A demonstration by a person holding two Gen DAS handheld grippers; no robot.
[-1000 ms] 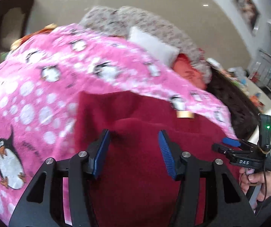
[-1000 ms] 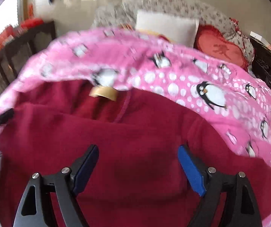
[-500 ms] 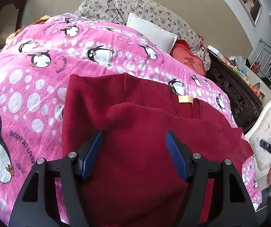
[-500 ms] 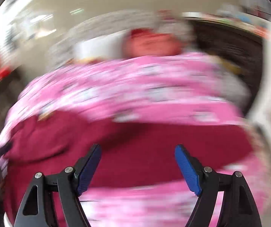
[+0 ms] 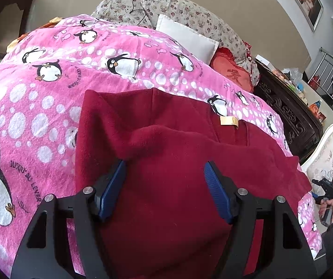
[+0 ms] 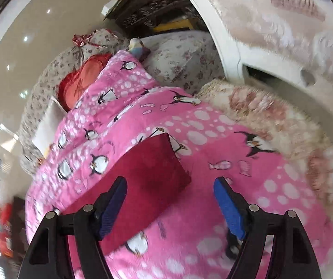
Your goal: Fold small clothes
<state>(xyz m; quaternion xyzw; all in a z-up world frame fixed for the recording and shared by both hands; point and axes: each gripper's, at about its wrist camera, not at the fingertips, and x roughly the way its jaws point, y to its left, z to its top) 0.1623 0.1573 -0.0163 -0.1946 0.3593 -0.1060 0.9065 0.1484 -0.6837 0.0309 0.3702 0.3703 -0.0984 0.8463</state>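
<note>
A dark red fleece garment (image 5: pixel 171 200) with a tan neck label (image 5: pixel 229 121) lies spread on a pink penguin blanket (image 5: pixel 50 107). A fold runs across its middle. My left gripper (image 5: pixel 164 186) hovers open over that fold, its blue pads clear of the cloth. In the right wrist view only a corner of the garment (image 6: pixel 148 169) shows, reaching under the left finger. There my right gripper (image 6: pixel 170 200) is rolled sideways over that corner, its jaws closing with no pad pressing on cloth. A hand holds the right gripper (image 5: pixel 314 188) beyond the garment's right end.
At the head of the bed lie floral pillows (image 5: pixel 189 11), a white pillow (image 5: pixel 187 37) and a red heart cushion (image 5: pixel 231 74). A dark carved cabinet (image 5: pixel 289 116) and a white upholstered chair (image 5: pixel 329 158) stand to the right. A shaggy floral cover (image 6: pixel 271 116) borders the blanket.
My left jaws have spread wider over the fold. My right gripper has swung from the garment's middle out to its far right corner and rolled over sideways, its jaws narrowing slightly.
</note>
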